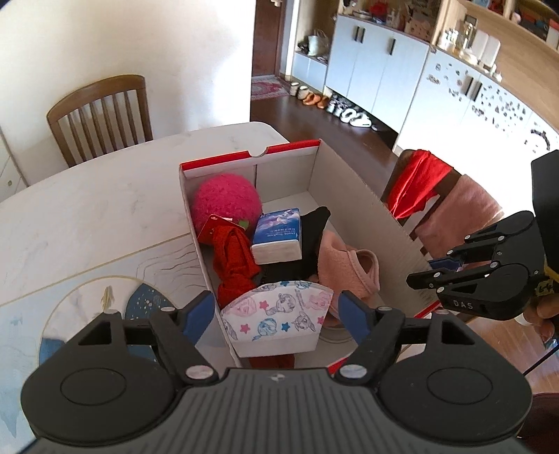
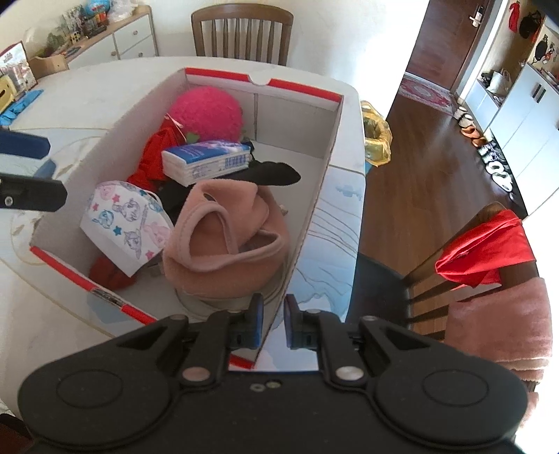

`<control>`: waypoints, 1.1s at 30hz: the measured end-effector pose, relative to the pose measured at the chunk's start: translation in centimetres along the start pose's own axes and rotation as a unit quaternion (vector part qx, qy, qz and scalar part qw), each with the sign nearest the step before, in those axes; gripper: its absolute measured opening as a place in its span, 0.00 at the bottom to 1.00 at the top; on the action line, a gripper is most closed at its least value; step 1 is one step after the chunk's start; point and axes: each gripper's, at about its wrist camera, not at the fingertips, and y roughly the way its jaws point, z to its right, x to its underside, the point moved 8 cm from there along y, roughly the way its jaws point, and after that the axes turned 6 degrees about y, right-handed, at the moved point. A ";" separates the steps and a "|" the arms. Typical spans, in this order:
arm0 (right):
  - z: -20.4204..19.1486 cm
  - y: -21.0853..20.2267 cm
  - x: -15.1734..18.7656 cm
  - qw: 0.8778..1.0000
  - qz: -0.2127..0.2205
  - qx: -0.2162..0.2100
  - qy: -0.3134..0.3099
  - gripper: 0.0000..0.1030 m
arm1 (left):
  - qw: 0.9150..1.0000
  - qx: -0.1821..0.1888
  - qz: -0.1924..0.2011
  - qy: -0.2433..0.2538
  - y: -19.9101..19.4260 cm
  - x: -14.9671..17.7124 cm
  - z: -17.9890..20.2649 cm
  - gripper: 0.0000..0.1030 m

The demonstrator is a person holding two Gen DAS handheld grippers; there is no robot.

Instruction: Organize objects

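A white cardboard box with red rim [image 1: 344, 174] [image 2: 325, 167] stands on the table. Inside lie a pink fuzzy ball [image 1: 225, 200] [image 2: 206, 111], a red cloth [image 1: 232, 262] [image 2: 153, 153], a blue tissue pack [image 1: 277, 234] [image 2: 206, 160], a black sock [image 1: 312, 234] [image 2: 276, 174], a pink fleece hat [image 1: 349, 269] [image 2: 223, 237] and a cartoon-print mask [image 1: 279, 317] [image 2: 125, 223]. My left gripper [image 1: 277, 314] is open, its fingers on either side of the mask at the box's near end. My right gripper [image 2: 273, 319] is nearly shut, straddling the box's right wall, which stands in the small gap between its pads; it also shows in the left wrist view [image 1: 419, 276].
The box sits on a white marble table [image 1: 87, 209] [image 2: 52, 297] with a blue-patterned mat [image 2: 332, 237]. Wooden chairs stand at the far side [image 1: 99, 115] [image 2: 241, 31] and at the right, draped with red and pink cloth [image 1: 436, 202] [image 2: 489, 258]. A yellow bag [image 2: 375, 136] lies on the floor.
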 end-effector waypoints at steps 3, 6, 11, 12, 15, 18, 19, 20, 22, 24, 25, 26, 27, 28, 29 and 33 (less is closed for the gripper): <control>0.1 -0.9 -0.1 1.000 0.014 -0.007 -0.003 0.12 | 1.000 -0.003 0.009 -0.013 -0.4 0.5 0.2 0.75; -0.1 -2.3 -0.3 0.999 0.036 -0.011 -0.011 0.13 | 1.000 -0.003 0.017 -0.023 -0.7 0.8 0.4 0.75; -0.5 -4.5 -0.6 0.997 0.069 -0.020 -0.013 0.18 | 0.998 0.000 0.040 -0.038 -1.7 1.0 0.5 0.75; -0.6 -5.0 -0.7 0.997 0.076 -0.020 -0.013 0.21 | 0.998 0.003 0.045 -0.039 -1.9 1.0 0.5 0.75; -0.9 -6.5 -0.9 0.994 0.101 -0.028 0.001 0.30 | 0.998 0.008 0.056 -0.037 -2.4 1.0 0.6 0.75; -1.2 -7.7 -1.0 0.992 0.118 -0.035 0.023 0.34 | 0.998 0.005 0.062 -0.017 -2.8 1.0 0.8 0.80; -1.4 -8.1 -1.0 0.991 0.123 -0.039 0.032 0.35 | 0.998 0.006 0.063 -0.013 -2.9 1.1 0.8 0.80; -1.5 -8.5 -1.0 0.990 0.129 -0.043 0.039 0.37 | 0.998 0.008 0.063 -0.012 -3.0 1.2 0.8 0.80; -2.0 -9.3 -0.9 0.988 0.141 -0.050 0.049 0.44 | 0.998 0.013 0.065 -0.012 -3.3 1.4 0.8 0.80; -2.5 -10.0 -0.8 0.985 0.153 -0.053 0.050 0.53 | 0.998 0.016 0.068 -0.011 -3.6 1.6 0.8 0.81; -2.8 -10.3 -0.7 0.984 0.160 -0.054 0.052 0.55 | 0.997 0.016 0.069 -0.010 -3.8 1.7 0.7 0.82; -3.0 -10.7 -0.7 0.983 0.167 -0.056 0.053 0.59 | 0.997 0.017 0.070 -0.011 -4.0 1.8 0.6 0.84; -3.3 -10.9 -0.6 0.982 0.171 -0.057 0.054 0.61 | 0.997 0.019 0.072 -0.011 -4.2 2.0 0.6 0.84; -3.6 -11.2 -0.5 0.981 0.177 -0.058 0.053 0.62 | 0.997 0.020 0.074 -0.011 -4.4 2.1 0.6 0.84; -3.8 -11.4 -0.3 0.981 0.180 -0.057 0.054 0.63 | 0.997 0.021 0.076 -0.011 -4.7 2.2 0.5 0.84; -4.6 -12.2 0.3 0.977 0.196 -0.061 0.062 0.76 | 0.996 0.026 0.089 -0.012 -5.6 2.6 0.4 1.00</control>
